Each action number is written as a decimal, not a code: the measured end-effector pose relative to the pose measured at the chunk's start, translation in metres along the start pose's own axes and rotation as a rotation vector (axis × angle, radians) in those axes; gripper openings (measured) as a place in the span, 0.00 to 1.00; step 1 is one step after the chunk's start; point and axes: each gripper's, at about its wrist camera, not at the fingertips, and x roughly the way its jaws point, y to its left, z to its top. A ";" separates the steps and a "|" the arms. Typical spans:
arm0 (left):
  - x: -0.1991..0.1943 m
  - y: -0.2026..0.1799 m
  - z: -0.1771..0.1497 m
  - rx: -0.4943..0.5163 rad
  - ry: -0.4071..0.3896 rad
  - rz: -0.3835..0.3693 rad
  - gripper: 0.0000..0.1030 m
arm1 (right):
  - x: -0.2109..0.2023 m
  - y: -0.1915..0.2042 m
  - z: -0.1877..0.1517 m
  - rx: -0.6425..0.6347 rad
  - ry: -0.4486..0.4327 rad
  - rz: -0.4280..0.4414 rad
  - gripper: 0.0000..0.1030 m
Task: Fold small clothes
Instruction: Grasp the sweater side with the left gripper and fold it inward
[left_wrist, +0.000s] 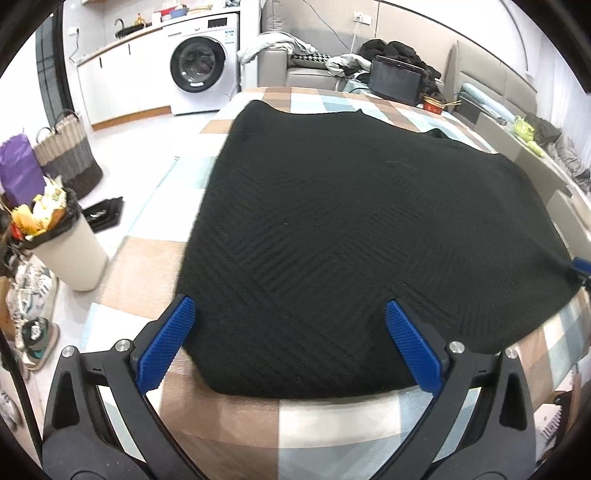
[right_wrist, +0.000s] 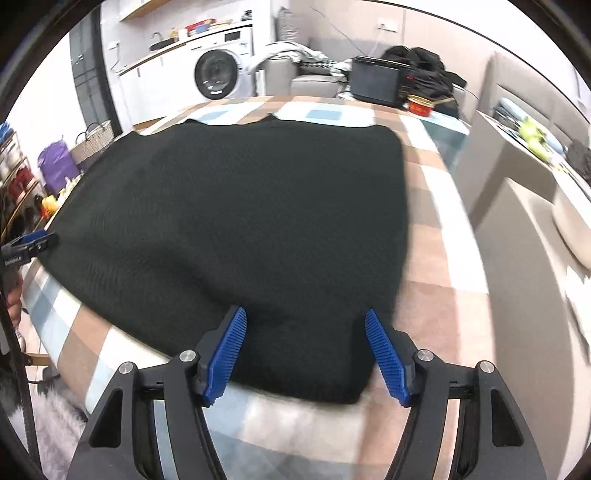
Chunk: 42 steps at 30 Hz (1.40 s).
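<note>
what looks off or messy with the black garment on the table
Mostly flat, but the black garment bulges in a soft ridge near its front edge in the right wrist view, and its far edge is wavy on the checked tablecloth. No damage shows.

1. On my right wrist view, pale lettering runs along the black body of the left gripper (right_wrist: 29, 245) at the frame's left edge; too small for me to make out.
2. The washing machine (left_wrist: 205, 64) carries a blue-and-white sticker; I can't read it.
3. Nothing else is legible.
</note>
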 end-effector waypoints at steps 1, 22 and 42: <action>0.000 0.003 -0.001 -0.005 -0.006 0.026 0.99 | 0.000 -0.006 -0.002 0.006 0.003 -0.013 0.67; -0.038 0.051 -0.020 -0.295 0.035 -0.019 0.74 | -0.012 -0.007 -0.006 0.026 -0.042 0.102 0.54; -0.013 0.001 -0.016 -0.393 -0.103 -0.016 0.32 | -0.022 0.005 0.009 0.116 -0.102 0.148 0.70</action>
